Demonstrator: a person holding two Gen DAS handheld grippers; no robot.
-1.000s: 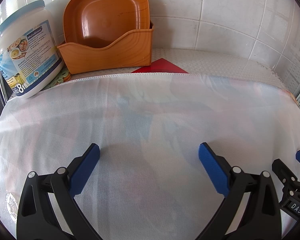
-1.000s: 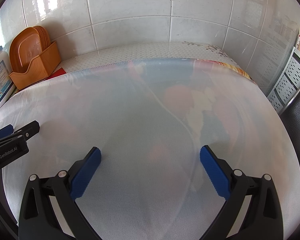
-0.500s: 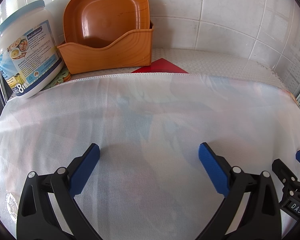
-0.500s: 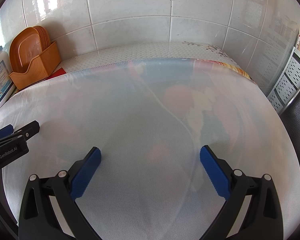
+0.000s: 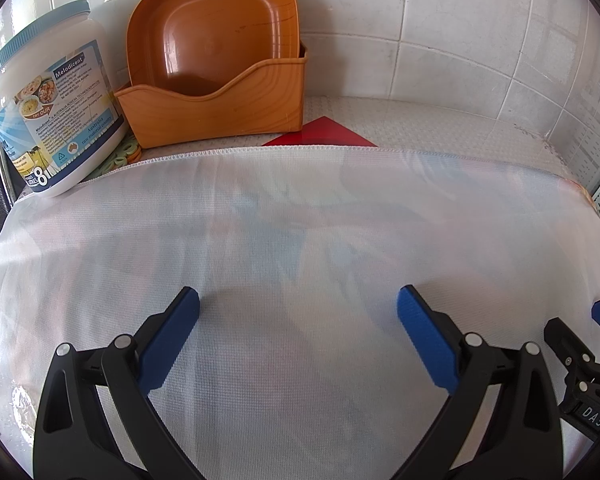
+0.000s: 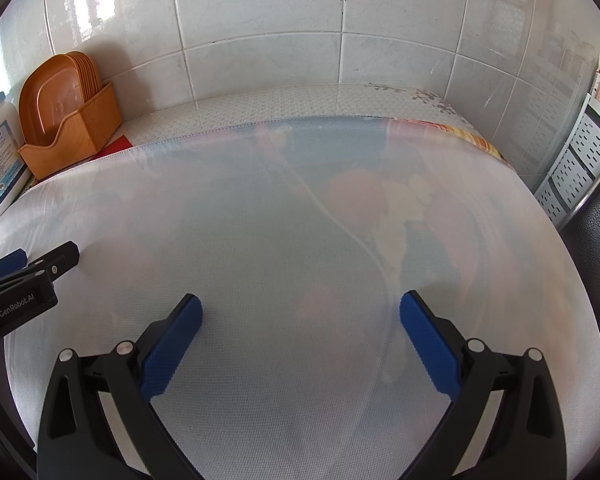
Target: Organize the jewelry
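Note:
No jewelry shows in either view. A thin white cloth (image 5: 300,240) covers the tabletop, also seen as the white cloth (image 6: 260,240) in the right wrist view, with faint coloured patterns showing through. My left gripper (image 5: 298,320) hovers open over the cloth with nothing between its blue pads. My right gripper (image 6: 300,324) is likewise open and empty above the cloth. Part of the right gripper (image 5: 596,344) sits at the right edge of the left view; the left gripper (image 6: 24,276) shows at the left edge of the right view.
An orange holder with stacked orange plates (image 5: 216,80) stands against the tiled wall at back left, beside a large white jar with a blue lid (image 5: 52,116). A red sheet (image 5: 320,134) peeks from under the cloth. White perforated drawers (image 6: 576,168) and a black chair (image 6: 596,248) sit right.

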